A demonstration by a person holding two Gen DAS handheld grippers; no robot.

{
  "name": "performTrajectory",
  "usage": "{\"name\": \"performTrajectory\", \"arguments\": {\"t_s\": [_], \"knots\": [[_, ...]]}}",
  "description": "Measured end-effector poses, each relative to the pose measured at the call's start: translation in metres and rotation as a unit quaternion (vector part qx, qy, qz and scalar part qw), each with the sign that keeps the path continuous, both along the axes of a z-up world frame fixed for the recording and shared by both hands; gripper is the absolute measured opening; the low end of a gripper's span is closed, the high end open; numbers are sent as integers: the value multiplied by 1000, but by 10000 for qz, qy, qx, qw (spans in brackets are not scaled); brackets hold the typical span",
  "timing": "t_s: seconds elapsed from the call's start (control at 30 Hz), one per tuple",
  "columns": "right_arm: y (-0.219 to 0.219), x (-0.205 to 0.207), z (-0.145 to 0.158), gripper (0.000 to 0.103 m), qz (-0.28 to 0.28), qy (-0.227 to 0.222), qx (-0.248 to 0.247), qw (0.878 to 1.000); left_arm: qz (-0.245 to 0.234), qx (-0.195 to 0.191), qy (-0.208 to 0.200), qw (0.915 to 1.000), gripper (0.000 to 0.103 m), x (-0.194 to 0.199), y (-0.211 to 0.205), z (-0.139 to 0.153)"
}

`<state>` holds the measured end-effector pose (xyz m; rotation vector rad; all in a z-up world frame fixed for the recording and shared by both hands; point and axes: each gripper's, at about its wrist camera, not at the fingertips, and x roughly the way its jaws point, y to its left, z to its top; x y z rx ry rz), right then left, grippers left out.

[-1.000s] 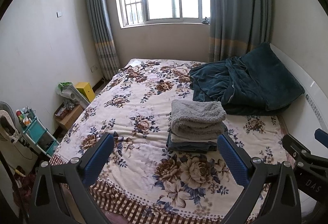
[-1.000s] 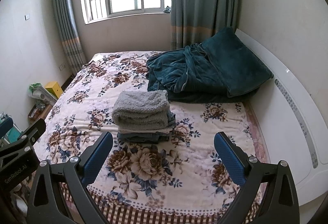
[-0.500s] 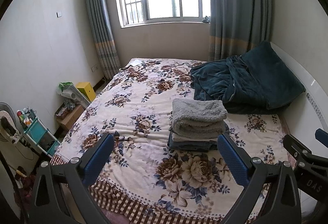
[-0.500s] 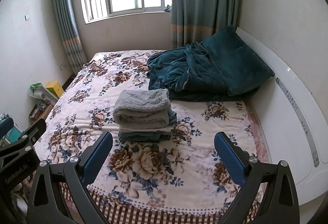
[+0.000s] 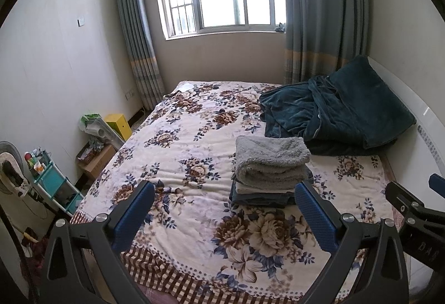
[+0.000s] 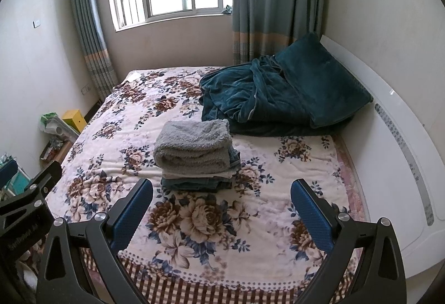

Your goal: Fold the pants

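Observation:
A stack of folded clothes [image 5: 267, 173] [image 6: 196, 156] sits on the floral bed [image 5: 178, 153] [image 6: 278, 173]: fluffy grey pants [image 5: 271, 156] [image 6: 194, 144] on top, a pale layer and dark blue denim [image 5: 258, 197] [image 6: 192, 183] beneath. My left gripper [image 5: 225, 209] hovers open above the bed's near edge, short of the stack, nothing between its blue pads. My right gripper [image 6: 222, 206] is open too, just in front and right of the stack, and holds nothing. Each gripper shows at the edge of the other's view.
A crumpled dark teal blanket [image 5: 336, 115] [image 6: 281, 98] lies by the white headboard [image 6: 397, 142] on the right. Left of the bed on the floor stand a yellow box [image 5: 118, 124], a cardboard box and a teal trolley [image 5: 52, 184]. Window and curtains at the back.
Both views have drifted slightly, so the stack sits a touch higher in frame. Both grippers stay open and empty; the clothes have not moved.

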<state>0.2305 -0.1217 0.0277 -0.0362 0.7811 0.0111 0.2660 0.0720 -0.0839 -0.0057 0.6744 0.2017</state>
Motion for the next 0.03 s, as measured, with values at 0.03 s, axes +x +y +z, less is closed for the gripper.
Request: {"name": "performTrajectory", "arguments": {"t_s": [0.03], "knots": [[0,0,0,101,0,-3,-2,10000,-10,-4,-6,10000,103,0,2,1]]}}
